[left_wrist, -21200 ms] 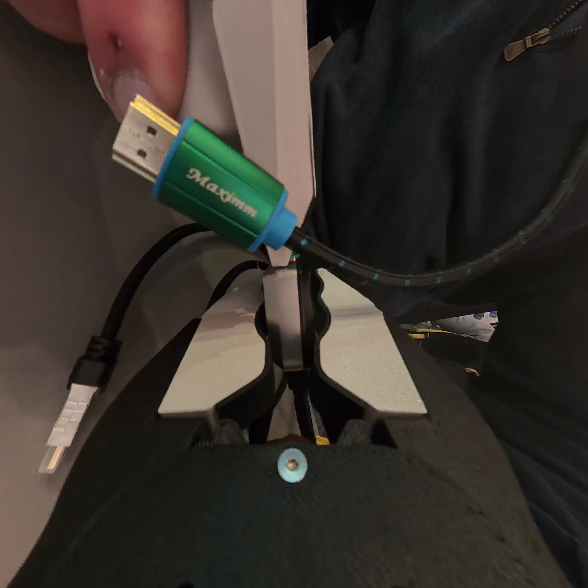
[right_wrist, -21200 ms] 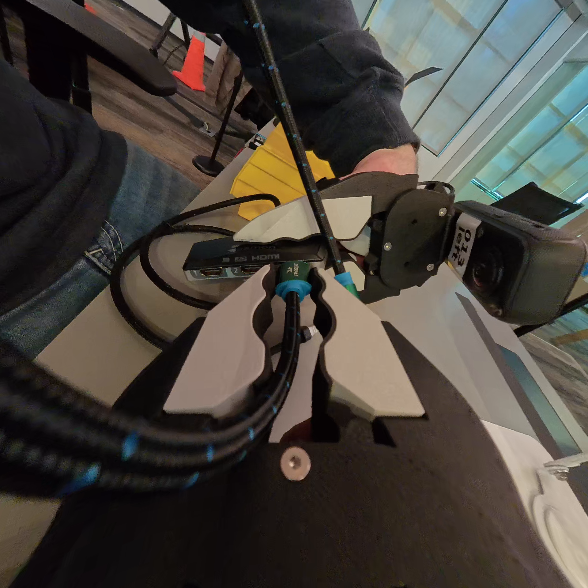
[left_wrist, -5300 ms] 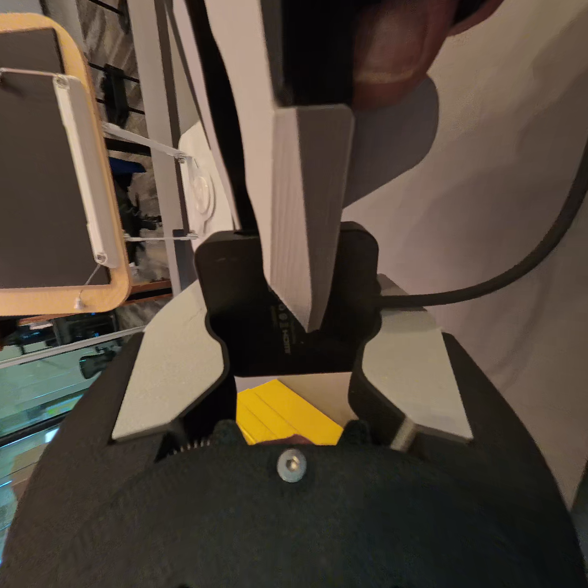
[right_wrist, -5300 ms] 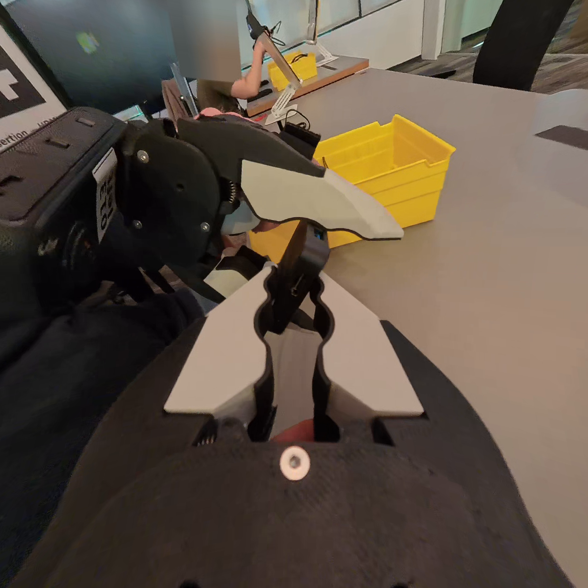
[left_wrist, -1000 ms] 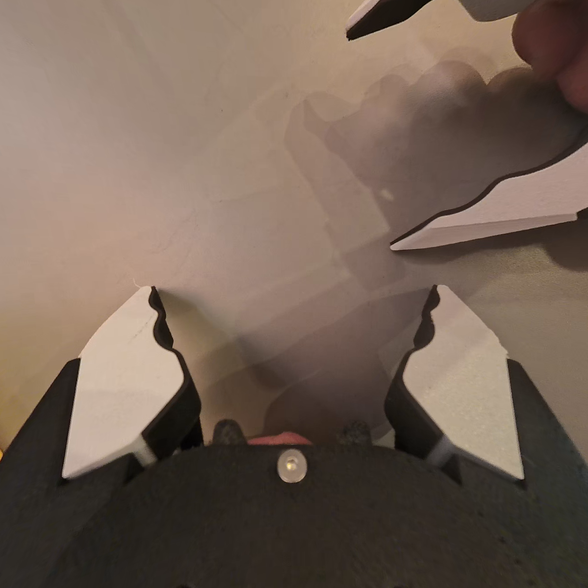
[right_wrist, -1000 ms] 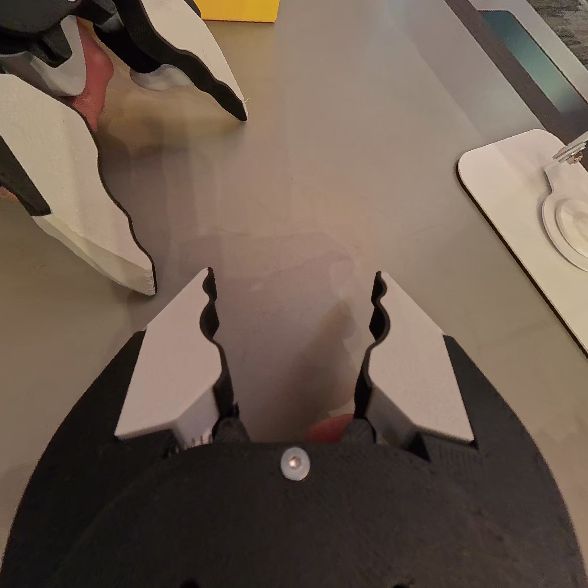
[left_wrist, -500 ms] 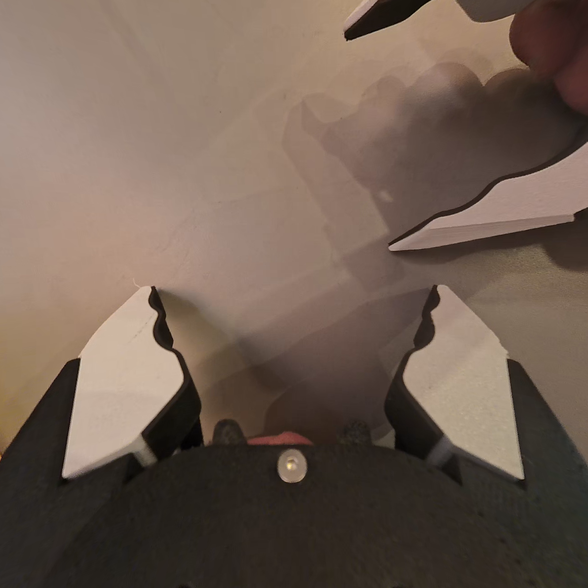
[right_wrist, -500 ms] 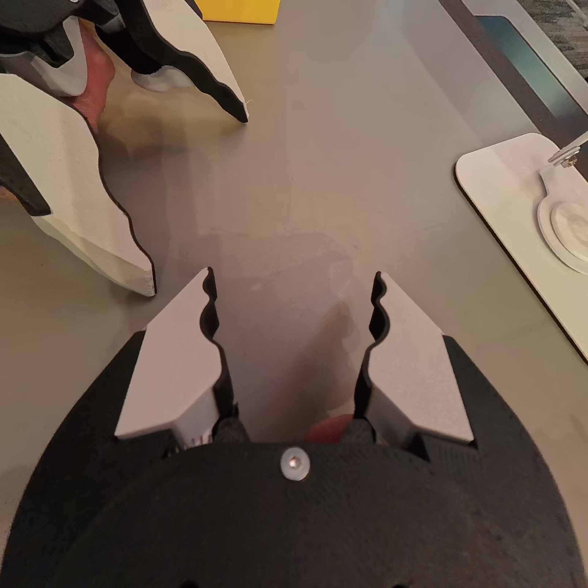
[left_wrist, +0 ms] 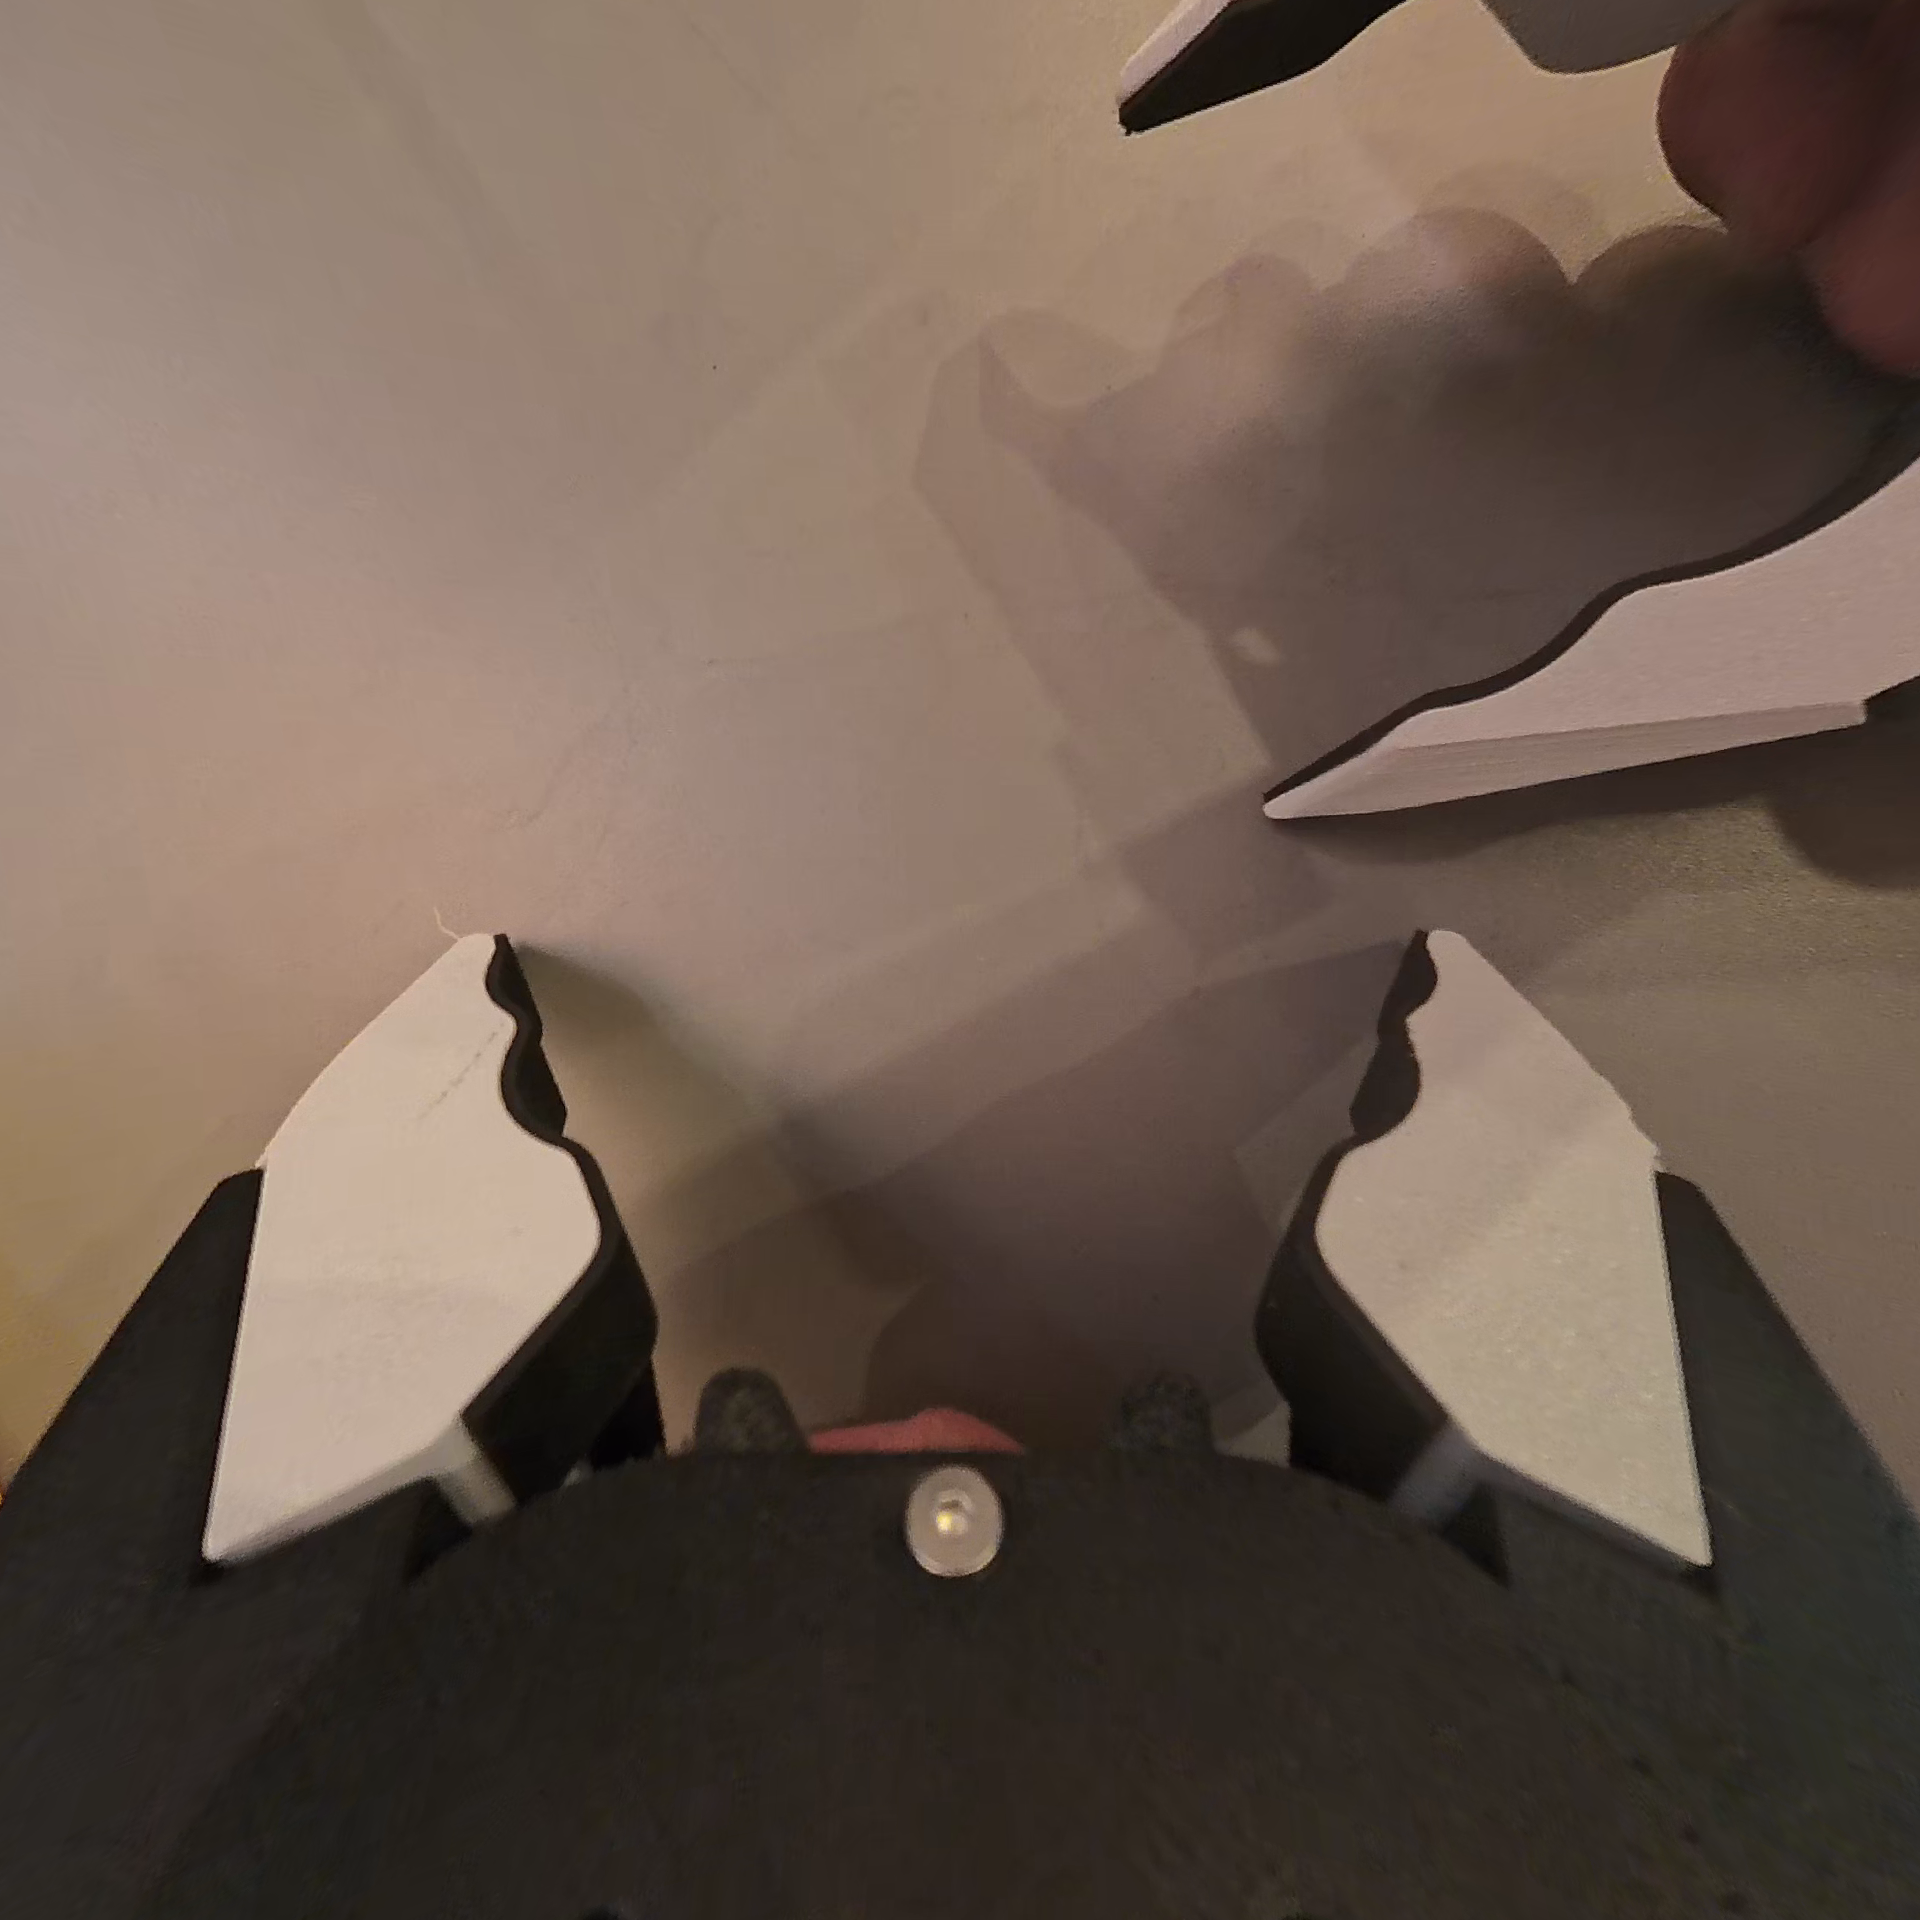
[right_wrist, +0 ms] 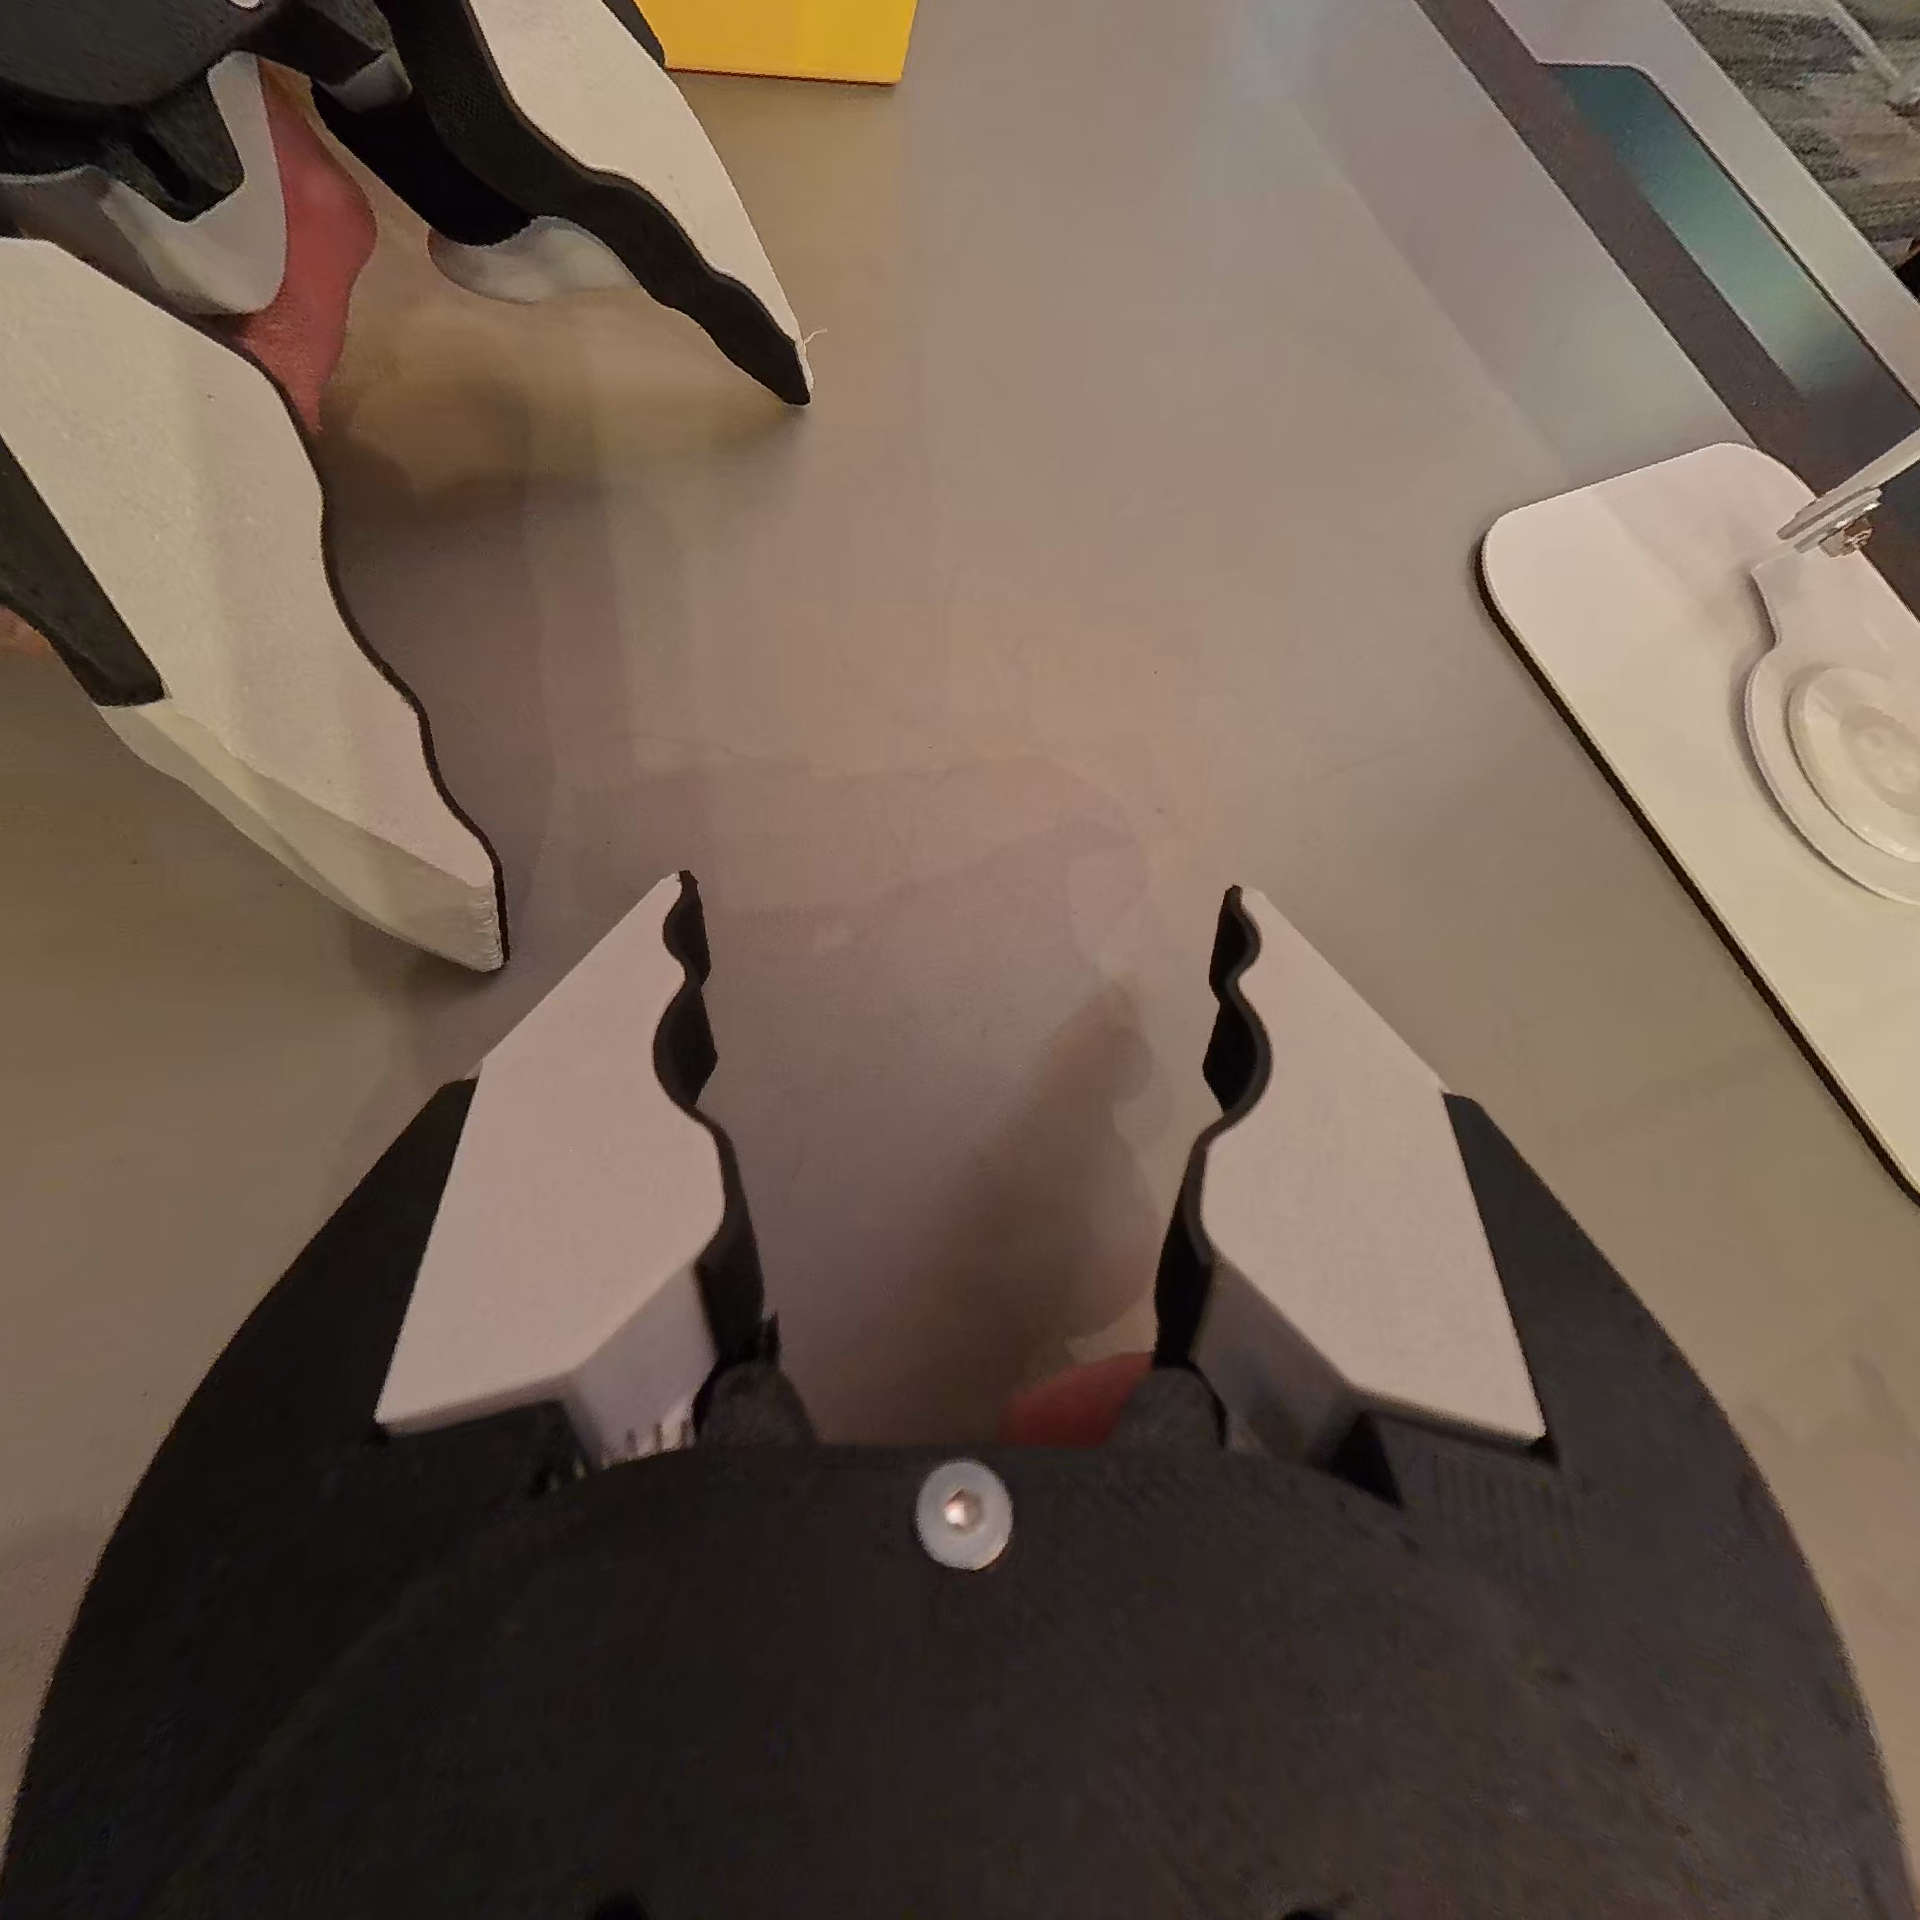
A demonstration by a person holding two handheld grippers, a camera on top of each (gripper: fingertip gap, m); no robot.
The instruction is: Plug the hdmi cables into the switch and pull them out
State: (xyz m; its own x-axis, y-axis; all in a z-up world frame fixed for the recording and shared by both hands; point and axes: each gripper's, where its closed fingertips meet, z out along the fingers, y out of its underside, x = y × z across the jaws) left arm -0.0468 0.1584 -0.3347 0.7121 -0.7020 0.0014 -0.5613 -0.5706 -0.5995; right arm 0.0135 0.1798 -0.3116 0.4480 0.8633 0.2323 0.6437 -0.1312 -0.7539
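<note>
The grey tabletop [right_wrist: 1039,520] fills both views. The white stand base [right_wrist: 1662,727] lies right of the right gripper [right_wrist: 961,904]; a yellow bin [right_wrist: 790,42] sits ahead. The right and the left gripper [left_wrist: 961,940] gape wide, empty. No cable or switch shows, so the task looks finished.

Looks like an office or lab-type workroom. Smooth grey table [right_wrist: 1091,436] fills both views, bare under the spread jaws. Right wrist view: past the jaws & to the right, a flat white stand base [right_wrist: 1621,665] w/ a round disc and a thin metal arm bolted on. Beyond that, a dark strip along the table edge, then grey patterned carpet [right_wrist: 1808,94] at the far corner. Ahead & left of the jaws, the bottom edge of a yellow plastic bin [right_wrist: 779,42], the parts-bin sort.
</note>
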